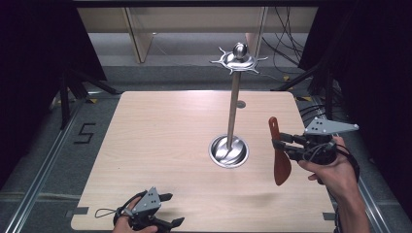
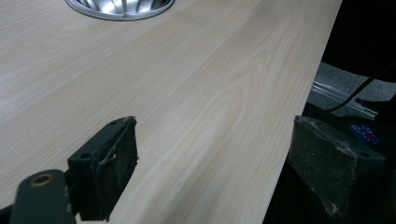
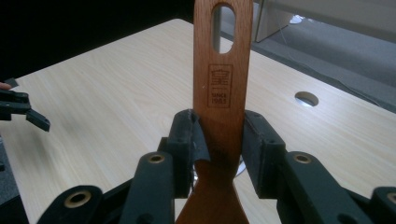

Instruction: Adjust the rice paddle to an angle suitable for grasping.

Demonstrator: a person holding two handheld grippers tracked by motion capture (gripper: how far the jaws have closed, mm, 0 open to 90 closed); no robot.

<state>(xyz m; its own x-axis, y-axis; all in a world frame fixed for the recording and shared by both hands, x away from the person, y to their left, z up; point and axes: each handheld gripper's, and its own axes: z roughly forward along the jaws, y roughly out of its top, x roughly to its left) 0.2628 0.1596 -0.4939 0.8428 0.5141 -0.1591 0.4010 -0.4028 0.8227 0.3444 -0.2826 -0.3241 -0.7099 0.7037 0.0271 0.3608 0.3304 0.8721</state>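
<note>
Wooden spatula (image 1: 280,154) held off the table (image 1: 160,145), handle up, blade down, right of the steel stand (image 1: 233,102) and clear of its base dish. Right gripper (image 1: 281,145) clamped on the handle, pads (image 3: 189,135) pressing both edges. Left gripper (image 1: 167,209) low at the near table edge, jaws wide apart, nothing between them.

Spatula (image 3: 219,93) blade cut off (bottom edge)

The right gripper (image 1: 278,145) is held up in the air by the right hand (image 1: 333,171), its jaws squeezed tight. The left gripper (image 1: 167,209) sits low in the left hand (image 1: 127,218), jaws wide apart.
</note>
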